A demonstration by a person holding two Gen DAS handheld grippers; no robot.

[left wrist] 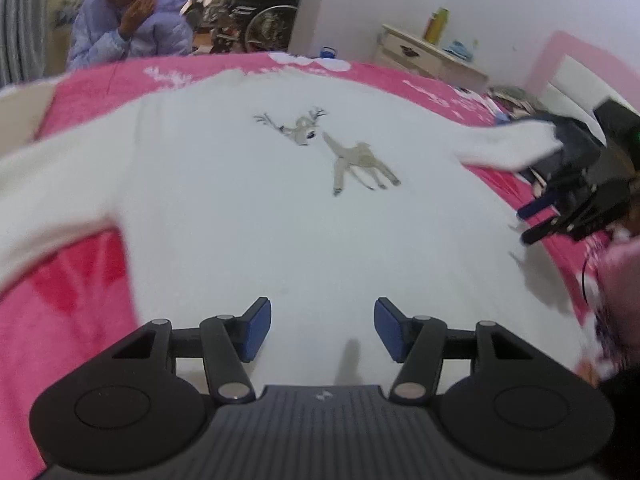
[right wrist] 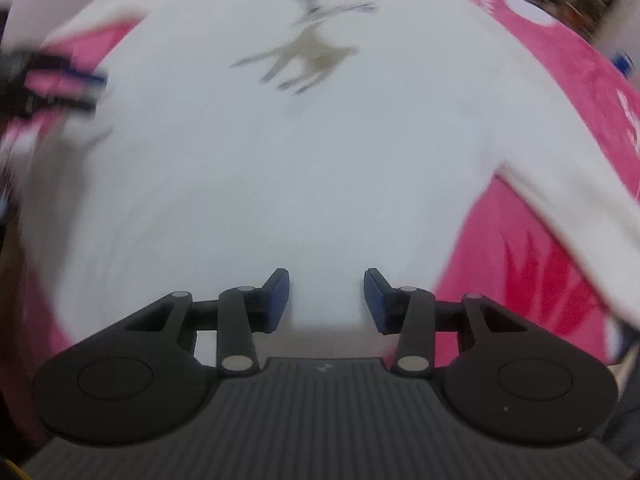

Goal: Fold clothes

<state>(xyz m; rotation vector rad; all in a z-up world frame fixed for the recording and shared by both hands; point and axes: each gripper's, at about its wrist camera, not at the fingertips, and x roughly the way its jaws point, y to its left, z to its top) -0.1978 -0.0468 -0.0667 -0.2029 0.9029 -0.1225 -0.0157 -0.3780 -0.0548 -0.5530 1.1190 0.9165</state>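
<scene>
Your white long-sleeved sweater with a grey-beige deer motif (left wrist: 280,200) lies spread flat on the pink fleece blanket (left wrist: 72,320), sleeves out to both sides. Your left gripper (left wrist: 322,330) hovers over the sweater's near hem, jaws apart and holding nothing. Your right gripper (right wrist: 326,300) hovers over the sweater's hem too, jaws parted and empty. Beyond the sweater, a cream bedside cabinet (left wrist: 428,58) carries a yellow-green bottle (left wrist: 436,24). A person in a lilac padded jacket (left wrist: 128,32) sits past the blanket's far edge.
</scene>
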